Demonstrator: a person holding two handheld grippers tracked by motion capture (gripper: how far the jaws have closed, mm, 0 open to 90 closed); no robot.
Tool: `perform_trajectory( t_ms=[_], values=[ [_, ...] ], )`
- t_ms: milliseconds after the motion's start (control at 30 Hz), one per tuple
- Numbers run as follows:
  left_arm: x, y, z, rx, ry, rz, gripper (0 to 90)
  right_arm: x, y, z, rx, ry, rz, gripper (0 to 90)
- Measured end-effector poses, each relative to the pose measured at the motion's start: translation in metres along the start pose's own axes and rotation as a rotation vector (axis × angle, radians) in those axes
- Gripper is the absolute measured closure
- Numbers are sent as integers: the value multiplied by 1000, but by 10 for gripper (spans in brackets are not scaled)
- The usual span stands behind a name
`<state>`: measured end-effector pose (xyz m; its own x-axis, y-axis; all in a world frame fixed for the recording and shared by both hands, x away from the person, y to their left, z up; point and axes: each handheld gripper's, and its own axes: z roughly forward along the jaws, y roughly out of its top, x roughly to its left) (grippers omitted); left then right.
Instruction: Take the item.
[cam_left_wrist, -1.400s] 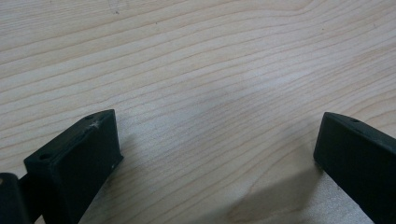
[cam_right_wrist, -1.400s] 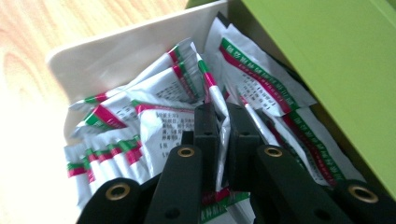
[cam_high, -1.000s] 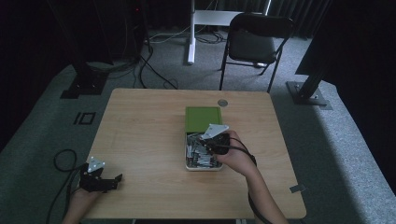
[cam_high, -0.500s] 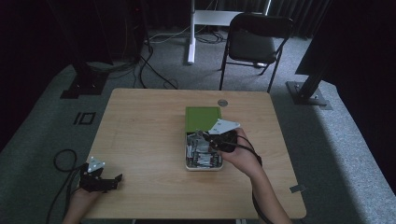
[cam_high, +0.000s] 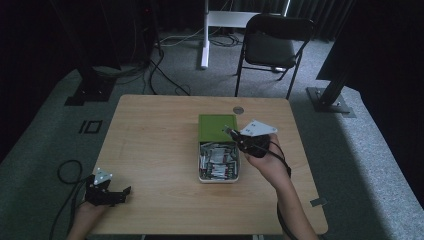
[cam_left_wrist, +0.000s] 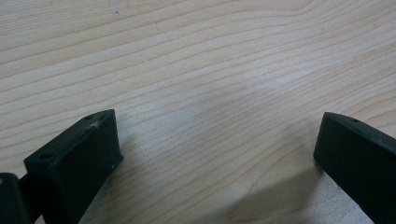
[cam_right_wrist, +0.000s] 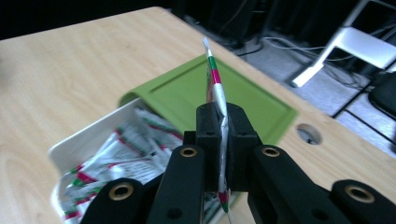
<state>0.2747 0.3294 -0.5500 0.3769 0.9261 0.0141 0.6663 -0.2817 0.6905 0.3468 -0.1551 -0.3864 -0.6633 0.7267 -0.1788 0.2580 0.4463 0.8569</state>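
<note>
Right gripper view: right tool (cam_right_wrist: 223, 122) clamped on a sachet (cam_right_wrist: 214, 80), box (cam_right_wrist: 74, 144) below; left tool (cam_left_wrist: 219, 140) apart over bare counter (cam_left_wrist: 196, 60).

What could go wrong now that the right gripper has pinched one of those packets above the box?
The right gripper clamps the thin packet edge-on near its lower part, so it could bend or slip out. It hangs over the white box and green lid; a low swing might catch either. The left gripper rests open, far off, and could not steady the box.
</note>
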Motion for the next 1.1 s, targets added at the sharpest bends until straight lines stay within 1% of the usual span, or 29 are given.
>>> perform_trajectory(
  t_ms=[33,67,100,133,167,200,233,267,300,333,367,433,467,500,567,600,633,667,733,767,833,867,900,933,967,1033,1067,1100],
  values=[
    [0,0,0,0,0,0,13,-3,-1,-1,-1,-12,9,863],
    [0,0,0,0,0,0,13,-3,-1,-1,-1,-12,9,863],
    [0,0,0,0,0,0,13,-8,-3,-3,-13,-24,47,863],
    [0,0,0,0,0,0,13,-8,-3,-3,-13,-24,47,863],
    [0,0,0,-1,0,0,13,-14,-6,-5,-14,-40,68,863],
    [0,0,0,0,0,0,13,-14,-6,-5,-14,-40,68,863],
    [0,0,0,-1,0,0,13,-17,-8,-5,-21,-51,88,863],
    [0,0,0,0,0,1,13,-22,-12,-6,-15,-74,99,863],
    [0,0,0,0,0,1,13,-22,-12,-6,-15,-74,99,863],
    [0,0,0,1,0,1,13,-26,-16,-4,-11,-94,121,863],
    [0,0,0,1,0,2,13,-26,-16,-4,-11,-94,121,863],
    [0,0,0,1,0,1,13,-30,-22,-2,-5,-132,131,863],
    [0,0,0,1,1,3,13,-34,-29,1,-3,-149,152,863],
    [0,0,0,0,0,0,13,-34,-29,1,-3,-149,152,863],
    [0,0,0,0,-1,-2,13,-39,-39,7,5,-172,192,863],
    [0,0,0,0,0,1,13,-41,-42,10,6,-175,206,863],
    [0,0,0,0,0,1,13,-41,-42,10,6,-175,206,863],
    [0,0,0,0,0,0,13,-43,-48,15,15,-184,224,863],
    [0,0,0,0,0,0,13,-44,-51,17,21,-188,231,863],
    [0,0,0,0,0,0,13,-45,-57,22,18,-197,260,863],
    [0,0,0,0,0,0,13,-47,-59,24,24,-197,267,863],
    [0,0,0,0,0,0,13,-49,-64,31,20,-195,287,863],
    [0,0,0,0,0,0,13,-49,-64,31,20,-195,287,863],
    [0,0,0,0,0,0,13,-49,-69,37,38,-204,289,863],
    [0,0,0,0,0,0,13,-49,-69,37,38,-204,289,863],
    [0,0,0,0,0,0,13,-50,-73,43,46,-202,306,863],
    [0,0,0,0,0,0,13,-50,-77,48,57,-229,303,863],
    [0,0,0,0,0,0,13,-50,-77,48,57,-229,303,863]
  ],
)
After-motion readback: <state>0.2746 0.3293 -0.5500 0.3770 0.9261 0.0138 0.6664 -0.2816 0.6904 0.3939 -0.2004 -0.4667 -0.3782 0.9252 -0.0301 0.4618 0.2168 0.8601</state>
